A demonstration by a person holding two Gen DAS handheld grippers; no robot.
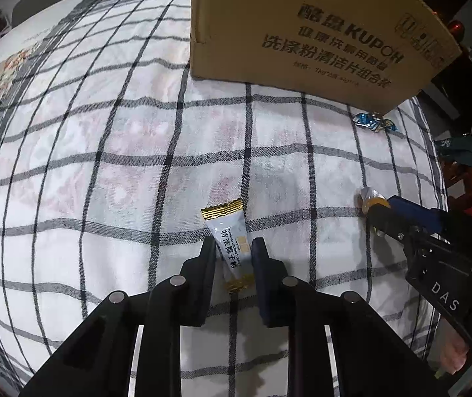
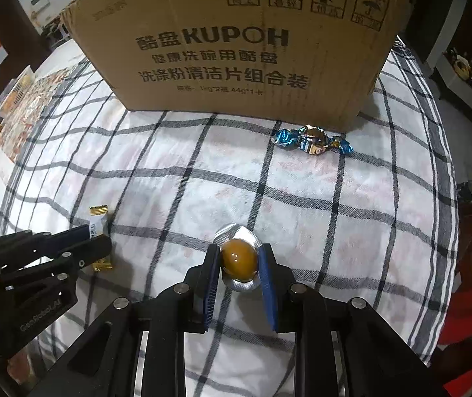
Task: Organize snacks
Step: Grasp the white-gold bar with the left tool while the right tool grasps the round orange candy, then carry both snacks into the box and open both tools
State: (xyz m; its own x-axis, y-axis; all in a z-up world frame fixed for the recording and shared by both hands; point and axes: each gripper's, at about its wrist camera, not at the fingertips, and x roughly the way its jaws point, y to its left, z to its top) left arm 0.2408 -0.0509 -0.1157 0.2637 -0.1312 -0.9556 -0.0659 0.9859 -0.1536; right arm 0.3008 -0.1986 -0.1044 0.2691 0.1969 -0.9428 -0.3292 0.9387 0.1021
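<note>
Three snacks lie on the checked cloth [image 2: 170, 172]: one white candy stick [image 1: 231, 248], one foil-packed egg [image 2: 238, 259], one blue-wrapped sweet [image 2: 313, 140]. One cardboard box [image 2: 236, 49].

cardboard box [image 2: 236, 49] blocks far side, cloth [image 1: 103, 165] open

I see the box [image 2: 236, 49] at the back of the tabletop [image 2: 176, 172], the twist candy [image 2: 313, 140] before it, the sachet [image 1: 229, 241] left of the egg pack [image 2: 238, 259].
</note>
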